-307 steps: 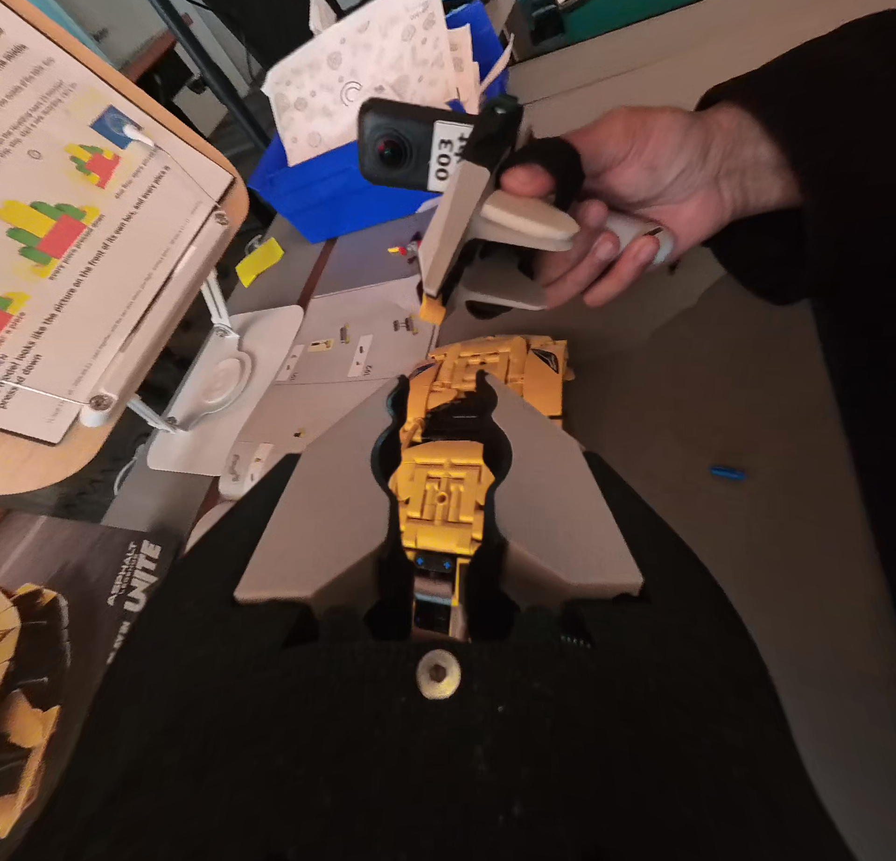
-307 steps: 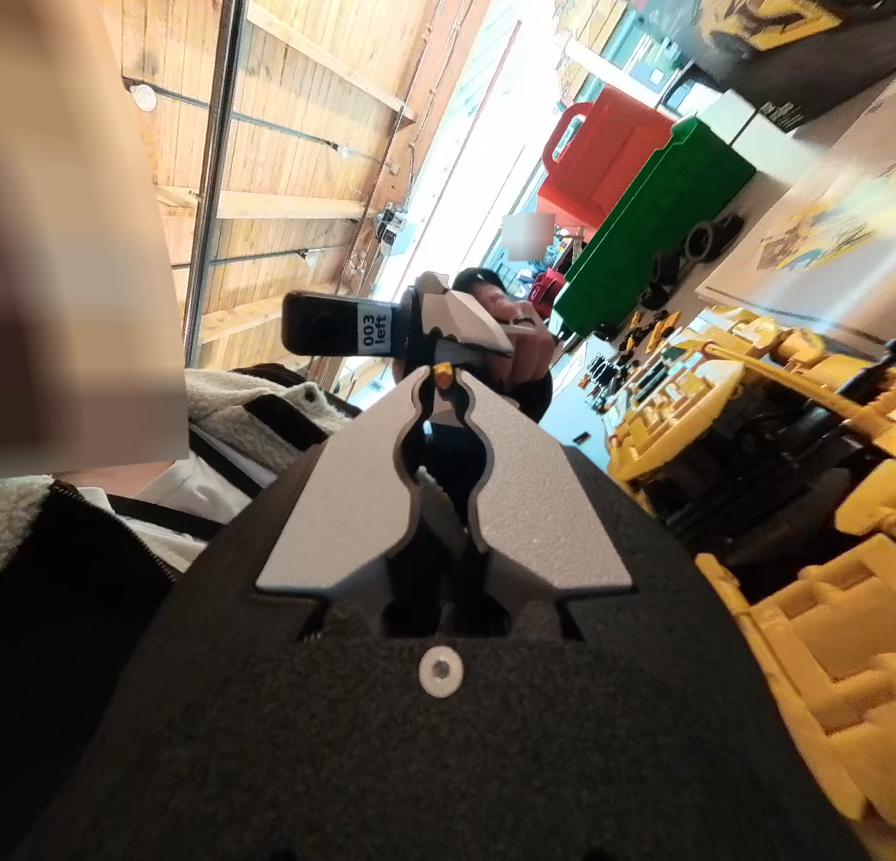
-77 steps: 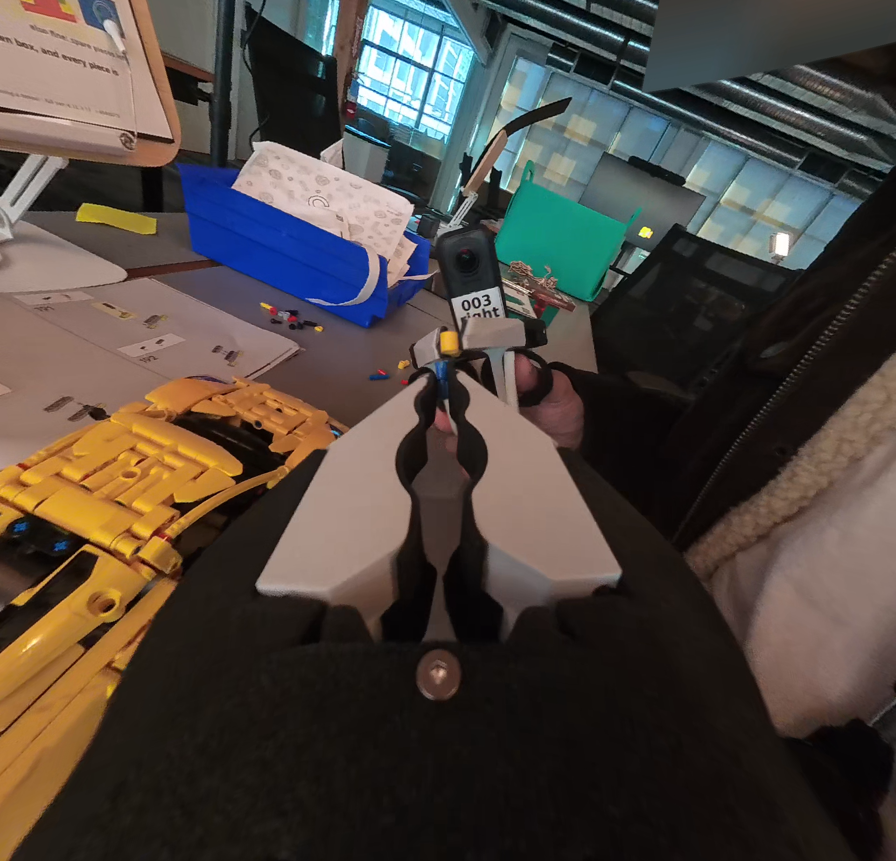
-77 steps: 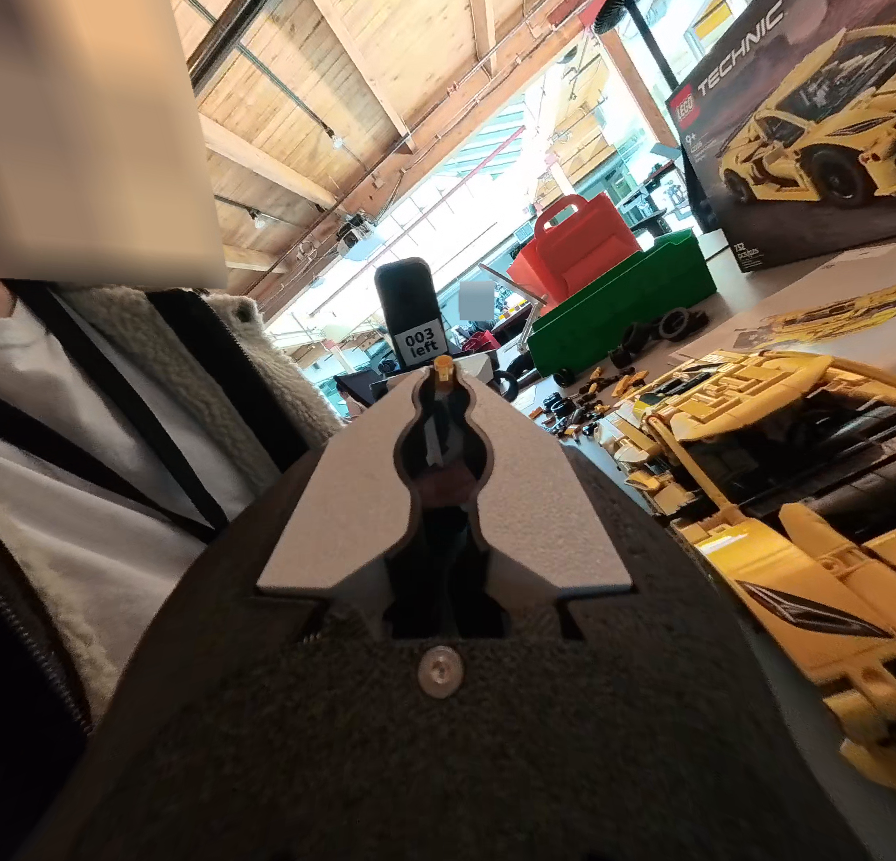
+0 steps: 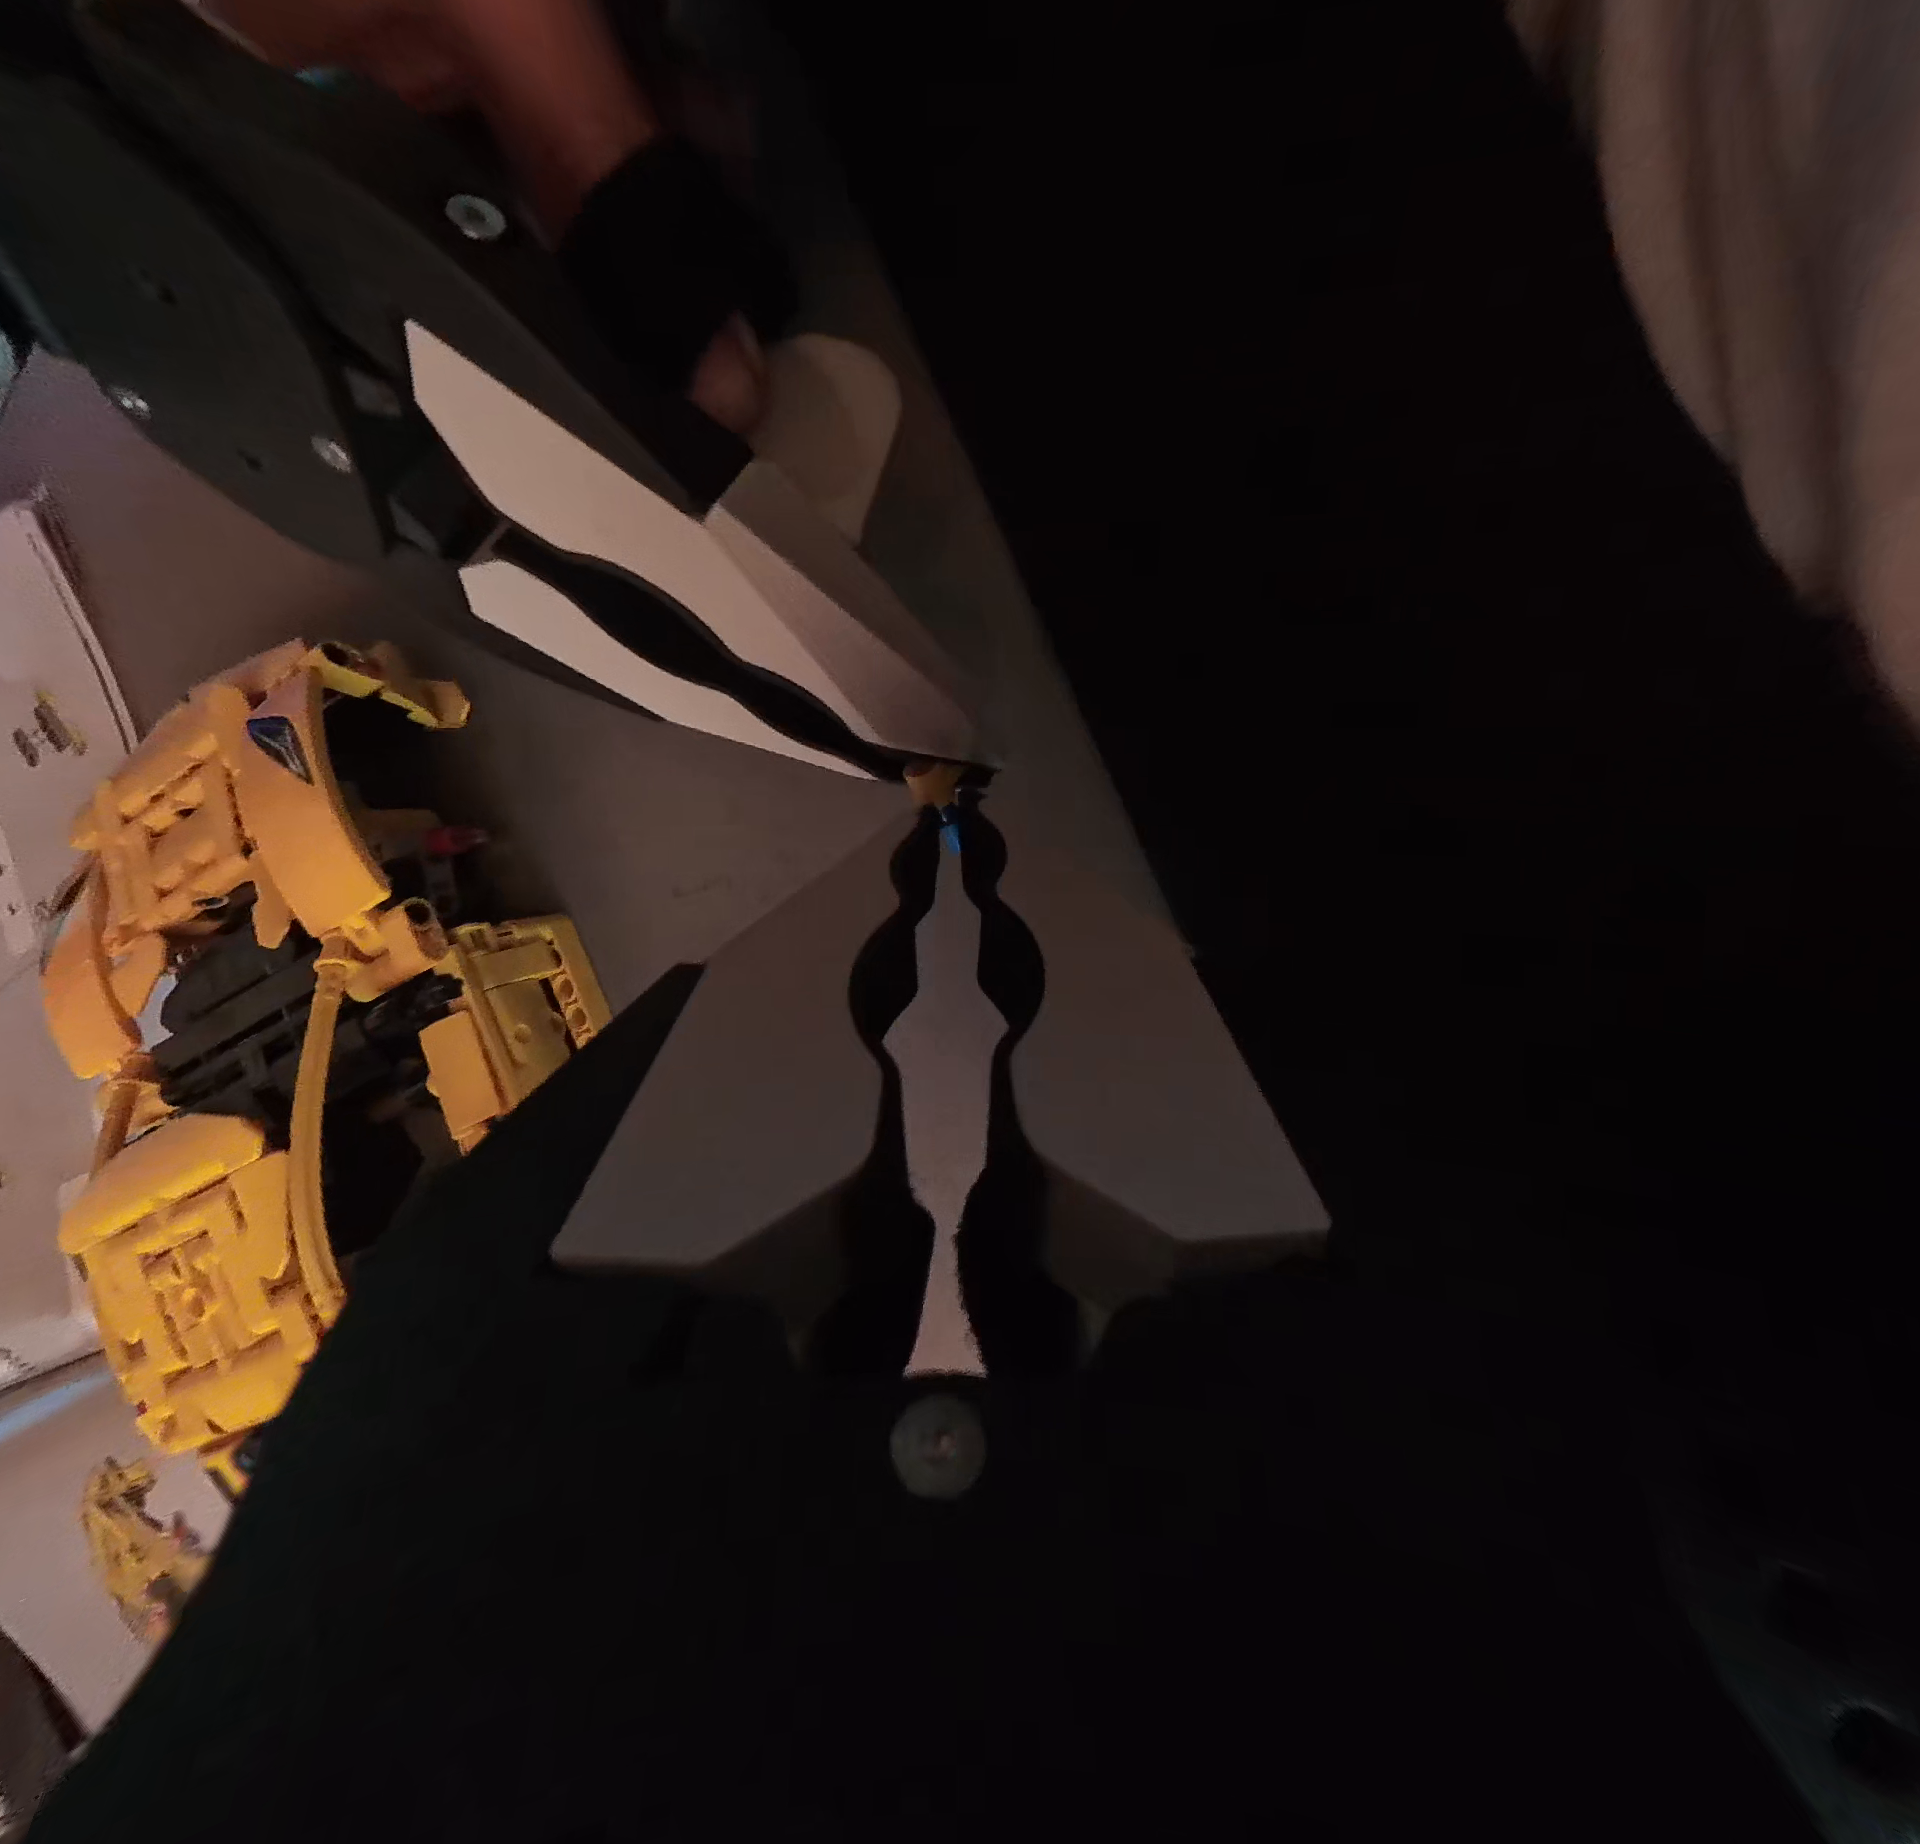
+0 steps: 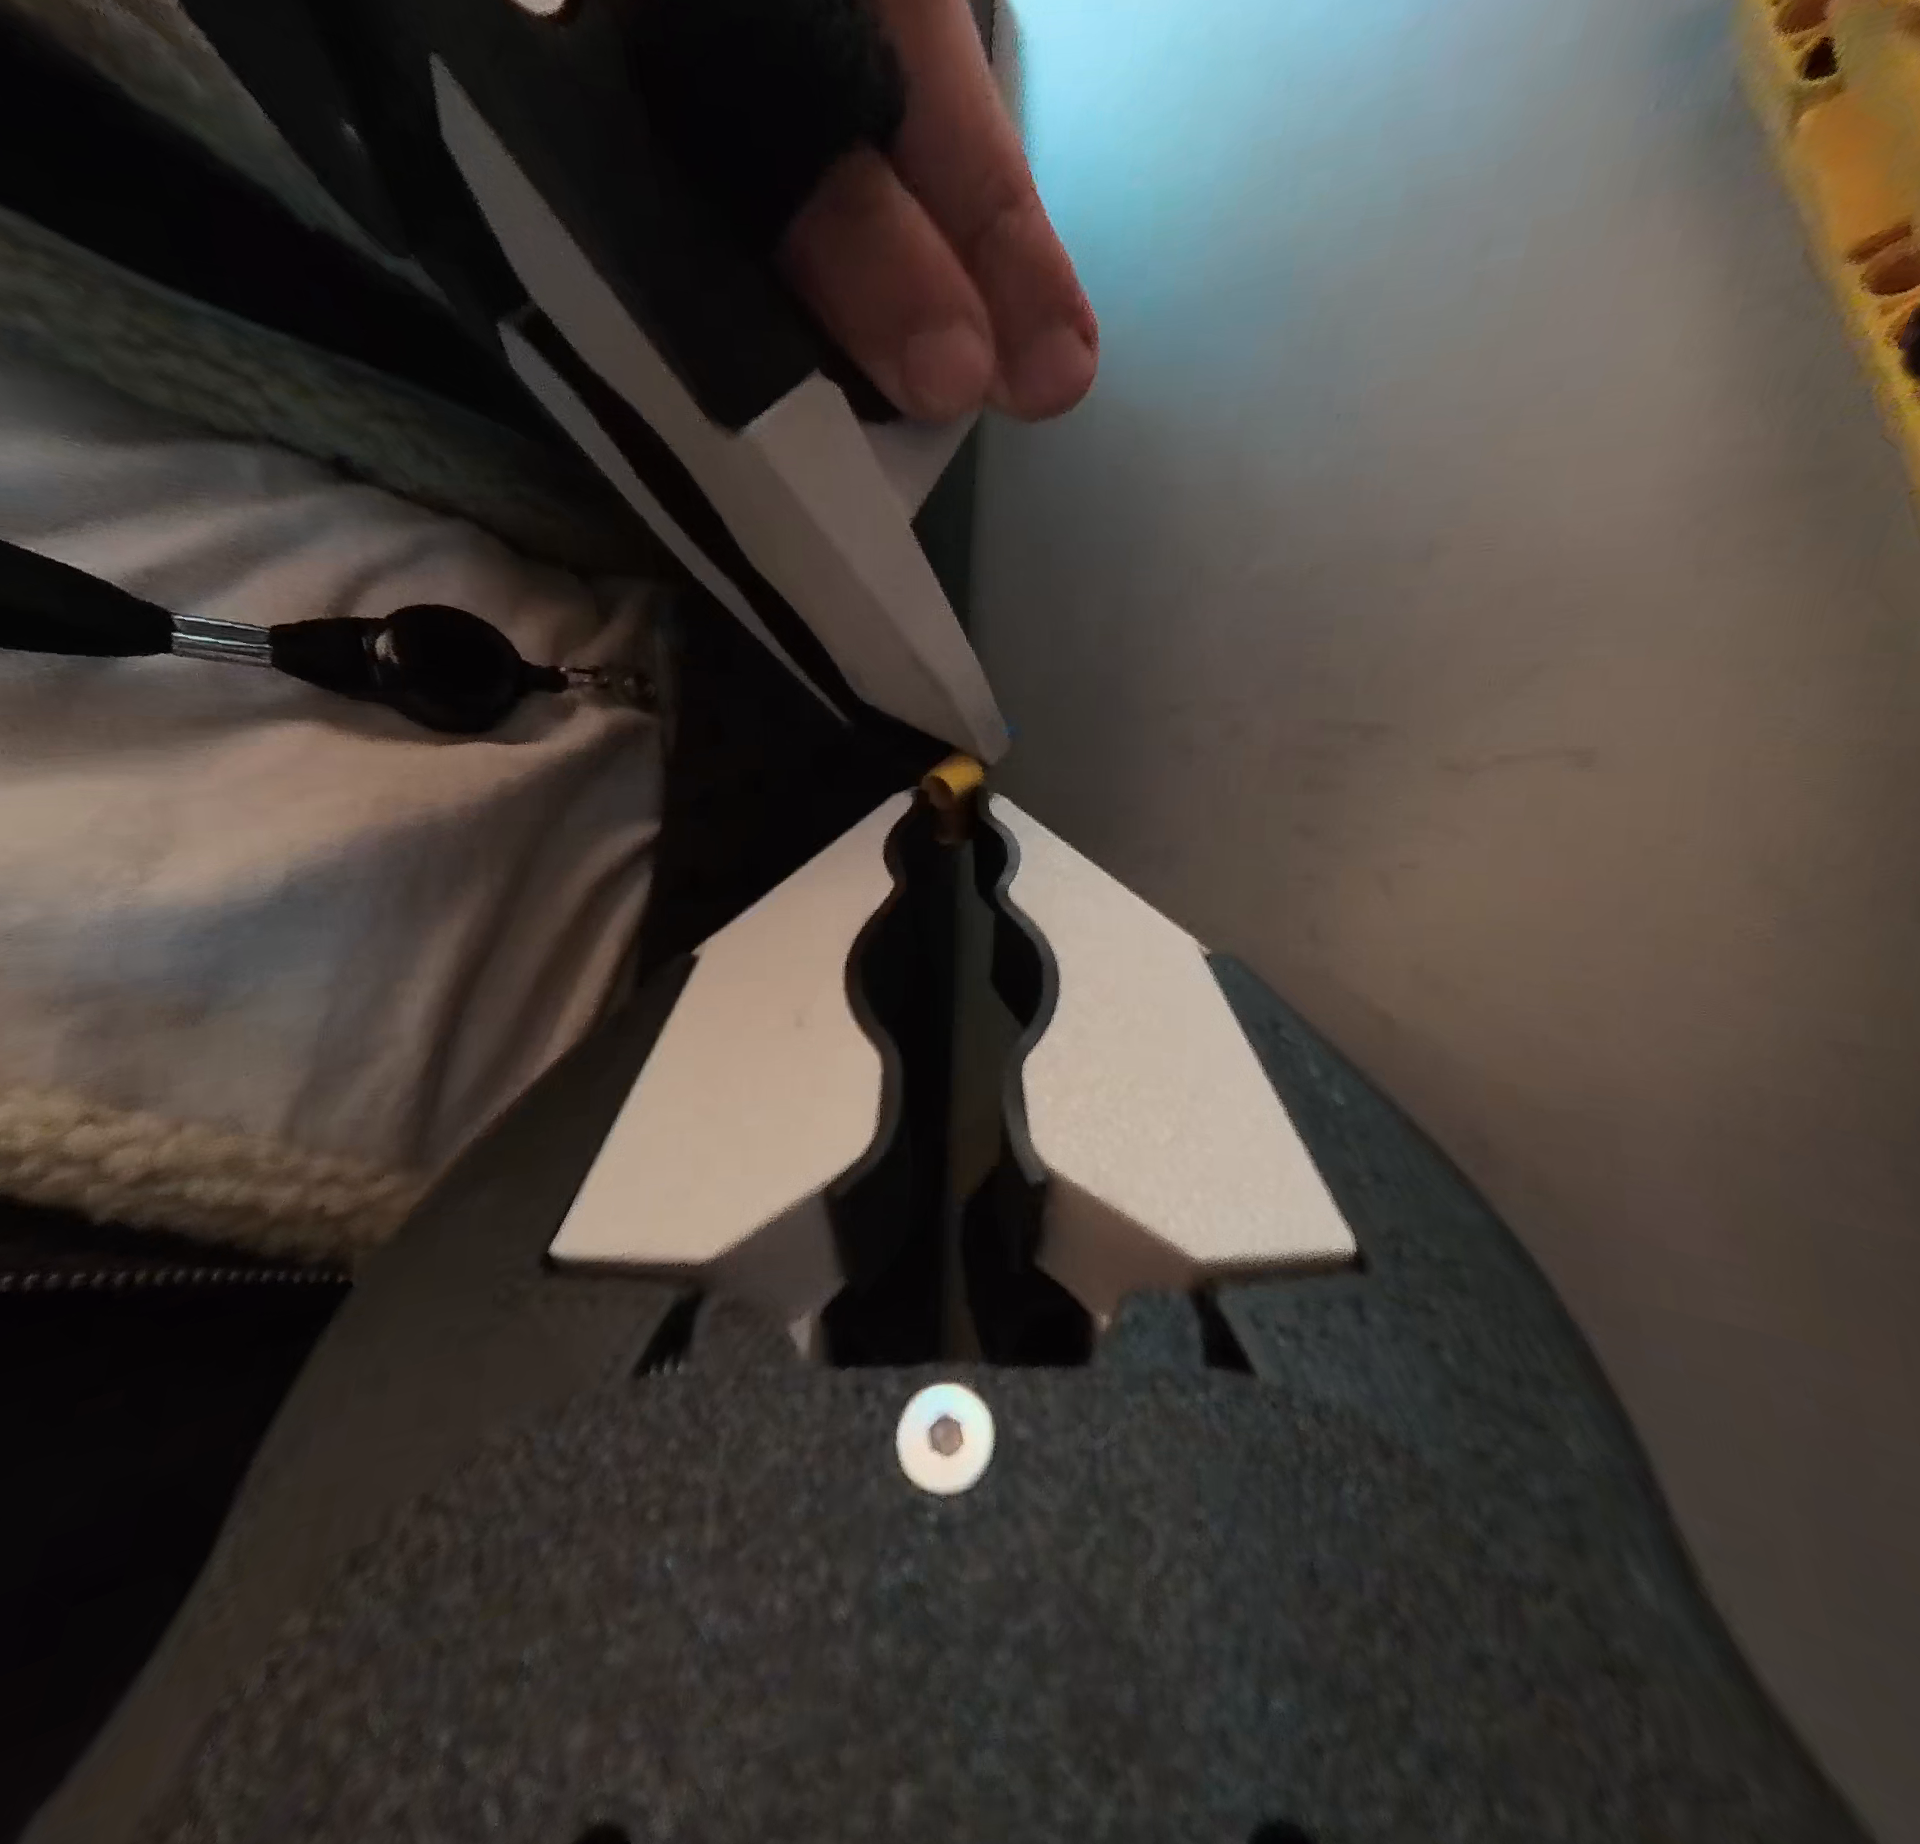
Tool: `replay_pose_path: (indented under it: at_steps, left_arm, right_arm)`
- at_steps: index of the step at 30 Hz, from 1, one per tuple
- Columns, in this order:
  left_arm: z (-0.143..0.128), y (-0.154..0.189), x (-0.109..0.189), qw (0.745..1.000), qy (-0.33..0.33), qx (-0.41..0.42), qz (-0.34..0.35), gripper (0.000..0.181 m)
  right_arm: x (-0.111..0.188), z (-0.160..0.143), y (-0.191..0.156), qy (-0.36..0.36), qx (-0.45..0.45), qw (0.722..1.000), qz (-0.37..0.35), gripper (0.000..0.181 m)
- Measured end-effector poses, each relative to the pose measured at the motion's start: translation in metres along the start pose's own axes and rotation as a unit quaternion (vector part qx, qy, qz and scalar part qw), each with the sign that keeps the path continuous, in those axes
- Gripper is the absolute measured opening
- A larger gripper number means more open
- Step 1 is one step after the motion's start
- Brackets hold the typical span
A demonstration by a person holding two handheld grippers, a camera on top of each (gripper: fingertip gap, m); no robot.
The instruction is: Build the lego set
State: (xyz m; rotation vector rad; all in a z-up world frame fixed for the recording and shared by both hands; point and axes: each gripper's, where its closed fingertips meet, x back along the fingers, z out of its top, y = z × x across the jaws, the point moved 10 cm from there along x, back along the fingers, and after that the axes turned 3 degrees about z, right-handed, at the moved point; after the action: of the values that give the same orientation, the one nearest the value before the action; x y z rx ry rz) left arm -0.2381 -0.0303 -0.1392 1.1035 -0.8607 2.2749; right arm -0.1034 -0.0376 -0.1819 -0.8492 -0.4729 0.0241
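Note:
My left gripper (image 5: 948, 826) is shut on a small blue pin (image 5: 949, 840) at its tips. My right gripper (image 6: 951, 807) is shut on a small yellow piece (image 6: 952, 778). The two grippers meet tip to tip just above the grey table (image 6: 1455, 755), at its near edge. In the left wrist view the right gripper (image 5: 932, 761) comes in from the upper left, and the yellow piece (image 5: 921, 778) touches the pin's end. In the right wrist view the left gripper (image 6: 982, 738) comes down from above. The part-built yellow car (image 5: 260, 1015) lies on the table to the left.
A hand (image 6: 935, 288) grips the left gripper's handle. The person's light jacket with a black zipper pull (image 6: 416, 662) is close beyond the table edge. A white parts sheet (image 5: 31, 672) lies behind the car. The car's edge (image 6: 1849, 184) shows at the upper right. Less than 4 cm separates the two grippers' tips. Left tips and right tips are each some 15 centimetres from the part-built yellow car (image 5: 260, 1015).
The left gripper, first around the car, has since taken up the blue pin. Both grippers came down from mid-air to the table's near edge, and pin and yellow piece now touch.

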Motion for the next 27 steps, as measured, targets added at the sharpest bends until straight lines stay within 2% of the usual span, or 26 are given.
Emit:
replay_pose_path:
  at_steps: [2, 6, 9, 11, 15, 18, 21, 23, 27]
  left_arm:
    - [-0.002, -0.002, 0.003, 1.000, 0.009, 0.005, 0.009, 0.004]
    - [-0.008, -0.006, 0.008, 0.999, 0.032, 0.028, 0.031, 0.004]
    - [-0.014, -0.007, 0.010, 0.996, 0.055, 0.058, 0.038, 0.004]
    - [-0.018, -0.006, 0.010, 0.995, 0.061, 0.069, 0.044, 0.004]
    - [-0.019, -0.009, 0.016, 0.988, 0.092, 0.080, 0.093, 0.004]
    - [-0.018, -0.013, 0.029, 0.977, 0.133, 0.077, 0.150, 0.004]
    - [-0.014, -0.015, 0.038, 0.963, 0.176, 0.065, 0.194, 0.004]
    - [-0.013, -0.015, 0.040, 0.958, 0.192, 0.062, 0.205, 0.004]
    - [-0.010, -0.014, 0.042, 0.953, 0.217, 0.059, 0.203, 0.004]
  right_arm:
    - [0.003, 0.001, 0.000, 0.017, -0.001, 1.000, 0.001, 0.008]
    - [0.016, 0.006, -0.003, 0.080, -0.002, 0.997, 0.017, 0.023]
    - [0.026, 0.008, -0.003, 0.128, -0.010, 0.991, 0.032, 0.019]
    - [0.029, 0.007, 0.000, 0.134, -0.013, 0.991, 0.015, 0.017]
    - [0.030, 0.009, 0.001, 0.150, -0.006, 0.989, 0.013, 0.027]
    - [0.035, 0.015, -0.003, 0.213, -0.032, 0.972, 0.091, 0.039]
    - [0.036, 0.017, 0.005, 0.257, -0.107, 0.945, 0.171, 0.035]
    - [0.032, 0.017, 0.006, 0.254, -0.129, 0.935, 0.213, 0.035]
    - [0.032, 0.020, 0.001, 0.262, -0.111, 0.931, 0.229, 0.022]
